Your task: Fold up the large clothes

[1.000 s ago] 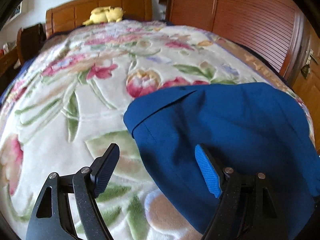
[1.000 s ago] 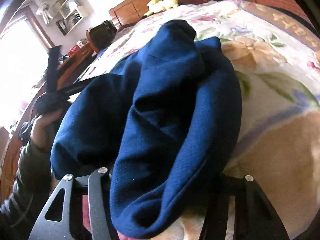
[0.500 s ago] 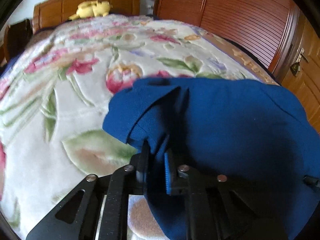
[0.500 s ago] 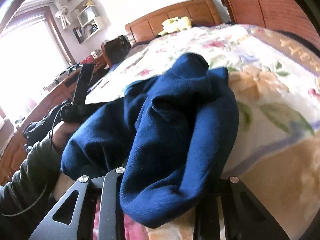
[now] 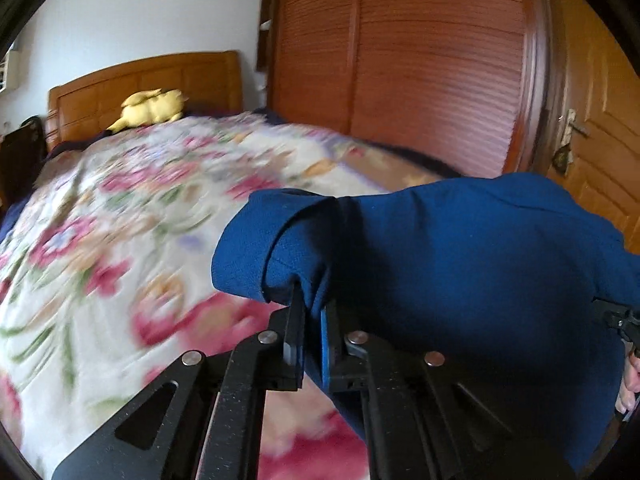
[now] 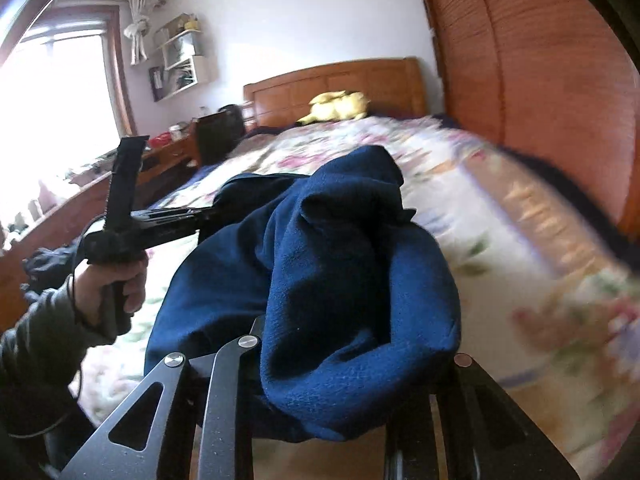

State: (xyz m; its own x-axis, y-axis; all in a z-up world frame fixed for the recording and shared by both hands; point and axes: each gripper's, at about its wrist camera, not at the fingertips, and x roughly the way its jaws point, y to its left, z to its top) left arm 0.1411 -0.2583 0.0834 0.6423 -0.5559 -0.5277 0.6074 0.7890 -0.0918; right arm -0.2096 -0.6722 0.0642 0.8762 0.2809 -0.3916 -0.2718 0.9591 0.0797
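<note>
Left gripper (image 5: 311,312) pinches the blue garment's (image 5: 460,264) hem, jaws nearly together. Right gripper (image 6: 344,364), its jaws just closing, clamps a thick bunch of it. Garment hangs between both, floral blanket (image 5: 120,208) beyond.

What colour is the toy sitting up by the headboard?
The soft toy is yellow. It shows best in the right wrist view, lying against the wooden headboard.
</note>
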